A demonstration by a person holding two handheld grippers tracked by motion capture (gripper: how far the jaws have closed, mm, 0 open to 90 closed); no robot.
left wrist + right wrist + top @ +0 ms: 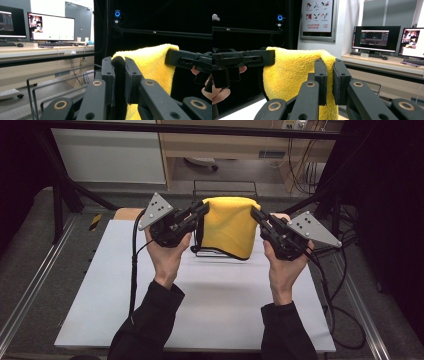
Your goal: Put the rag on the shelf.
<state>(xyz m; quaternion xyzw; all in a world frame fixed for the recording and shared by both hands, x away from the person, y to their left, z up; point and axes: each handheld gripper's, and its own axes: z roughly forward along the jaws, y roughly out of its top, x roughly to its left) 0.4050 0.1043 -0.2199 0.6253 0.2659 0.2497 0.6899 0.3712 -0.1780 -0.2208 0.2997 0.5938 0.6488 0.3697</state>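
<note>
Setting: white table top at centre of the high view, dark floor and black frame rails around it, desks with lit monitors in the background of both gripper views
Cloth: yellow towel with a dark edge trim, upper centre of the high view, held up off the table and draped downward, lower hem hanging just above the white surface
Rack: thin black wire rack just behind the towel, upper centre of the high view; cannot tell whether the towel touches it
Left gripper: clenched on the towel's upper corner at the left of the cloth, jaws pinching the dark trim as seen in the left gripper view
Right gripper: clamped on the opposite upper corner at the right of the cloth, yellow pile caught between the jaws in the right gripper view
Hands: left hand and right hand raised side by side, lower centre of the high view
Step in hand: likely carrying the towel stretched between two corners, either to hang it on the rack or to spread it out
Next move: probably needs both corners kept level and taut while travelling together, then a matched release
</note>
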